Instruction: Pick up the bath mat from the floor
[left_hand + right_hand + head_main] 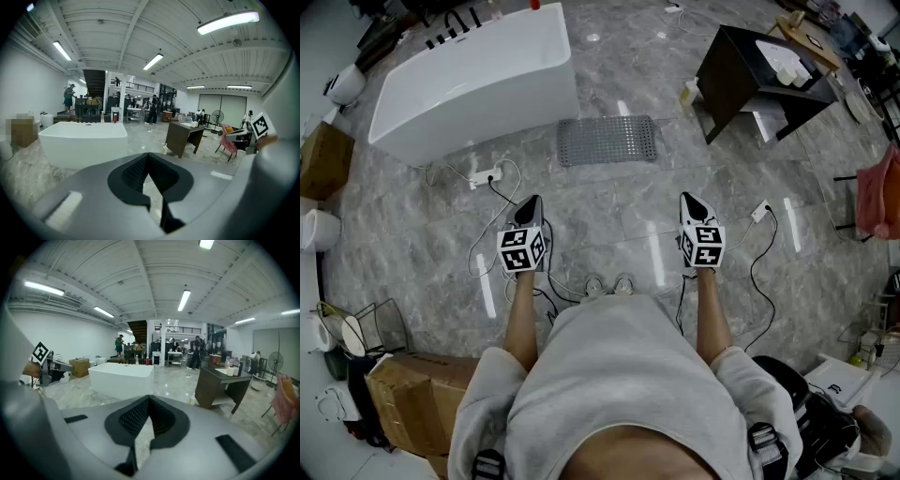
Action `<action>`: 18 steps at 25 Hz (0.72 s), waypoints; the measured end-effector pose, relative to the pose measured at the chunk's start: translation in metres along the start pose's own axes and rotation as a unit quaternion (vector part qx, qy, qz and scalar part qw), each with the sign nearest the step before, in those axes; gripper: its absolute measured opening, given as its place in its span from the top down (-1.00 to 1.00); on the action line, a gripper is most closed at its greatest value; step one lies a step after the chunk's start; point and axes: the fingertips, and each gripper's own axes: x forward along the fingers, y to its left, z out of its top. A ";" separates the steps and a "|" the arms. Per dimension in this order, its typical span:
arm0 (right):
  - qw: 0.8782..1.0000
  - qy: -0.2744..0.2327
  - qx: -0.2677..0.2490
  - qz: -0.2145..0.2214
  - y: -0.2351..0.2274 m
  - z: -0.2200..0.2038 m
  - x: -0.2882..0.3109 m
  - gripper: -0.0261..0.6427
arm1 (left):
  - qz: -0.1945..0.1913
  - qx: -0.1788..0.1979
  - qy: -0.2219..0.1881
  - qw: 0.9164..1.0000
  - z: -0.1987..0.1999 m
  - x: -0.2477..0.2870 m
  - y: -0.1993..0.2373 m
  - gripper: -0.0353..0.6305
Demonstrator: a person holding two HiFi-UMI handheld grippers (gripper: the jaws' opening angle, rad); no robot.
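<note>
A grey perforated bath mat (607,140) lies flat on the marble floor, beside the white bathtub (478,82) and ahead of both grippers. My left gripper (531,203) is held well short of the mat, jaws shut with nothing between them. My right gripper (691,200) hangs level with it on the right, also shut and empty. In the left gripper view the closed black tips (148,157) point toward the bathtub (84,143). In the right gripper view the closed tips (148,399) point between the bathtub (123,378) and the dark desk (220,387). The mat is hidden in both gripper views.
A dark desk (757,82) stands at the far right with a bottle (689,93) by its leg. Power strips and cables (492,178) trail across the floor near my feet. Cardboard boxes (417,394) sit at the lower left, a pink cloth (879,192) at the right edge.
</note>
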 end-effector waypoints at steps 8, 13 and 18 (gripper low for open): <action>1.000 0.002 0.000 0.005 0.002 0.000 0.004 0.88 | -0.002 0.002 0.003 1.000 -0.002 0.004 -0.002 0.86; 1.000 0.002 0.001 0.011 0.005 -0.002 0.006 0.88 | -0.003 0.001 -0.002 1.000 -0.001 0.004 -0.002 0.86; 0.999 -0.020 0.006 0.038 0.009 0.002 0.008 0.83 | -0.049 -0.002 0.001 0.999 -0.004 0.010 -0.017 0.15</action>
